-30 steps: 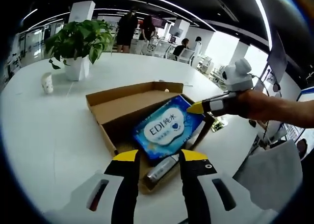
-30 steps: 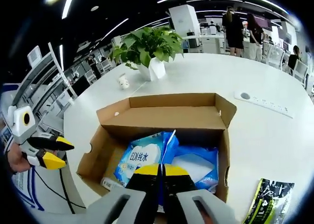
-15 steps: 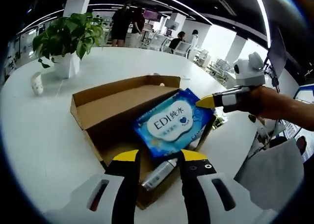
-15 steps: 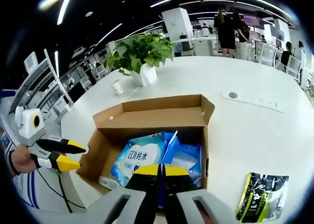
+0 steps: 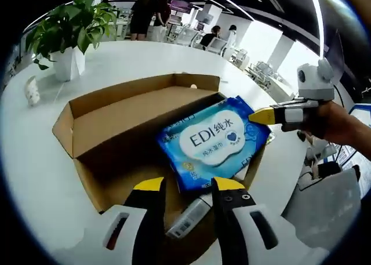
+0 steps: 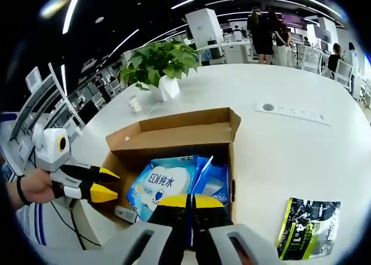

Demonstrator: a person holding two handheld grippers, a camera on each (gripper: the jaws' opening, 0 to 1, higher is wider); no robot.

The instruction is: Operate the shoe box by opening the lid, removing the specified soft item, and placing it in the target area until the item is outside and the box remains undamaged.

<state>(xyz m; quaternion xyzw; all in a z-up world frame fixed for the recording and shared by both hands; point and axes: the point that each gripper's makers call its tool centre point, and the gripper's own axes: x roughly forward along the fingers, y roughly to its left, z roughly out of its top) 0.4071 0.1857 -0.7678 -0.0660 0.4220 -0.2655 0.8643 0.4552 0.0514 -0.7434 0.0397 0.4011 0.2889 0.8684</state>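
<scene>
The right gripper (image 6: pixel 191 200) is pinching a corner edge of the blue wet-wipe pack (image 5: pixel 214 142), its yellow-tipped jaws pressed together on the wrapper; the pack is tilting above the open shoe box (image 5: pixel 116 123), its far corner reaching past the box's right wall while its near end is hanging over the interior. The left gripper (image 5: pixel 185 185) is hovering over the box's near edge with its jaws parted and nothing between them; a small cylindrical bottle (image 5: pixel 188 216) is lying on the box floor just beyond those tips. The lid flap (image 6: pixel 179 137) is lying folded back flat. The white table (image 6: pixel 290 143) is spreading wide around the box; a dark green packet (image 6: pixel 306 225) is lying well apart on the right; a potted plant (image 6: pixel 155 65) is standing far behind.
</scene>
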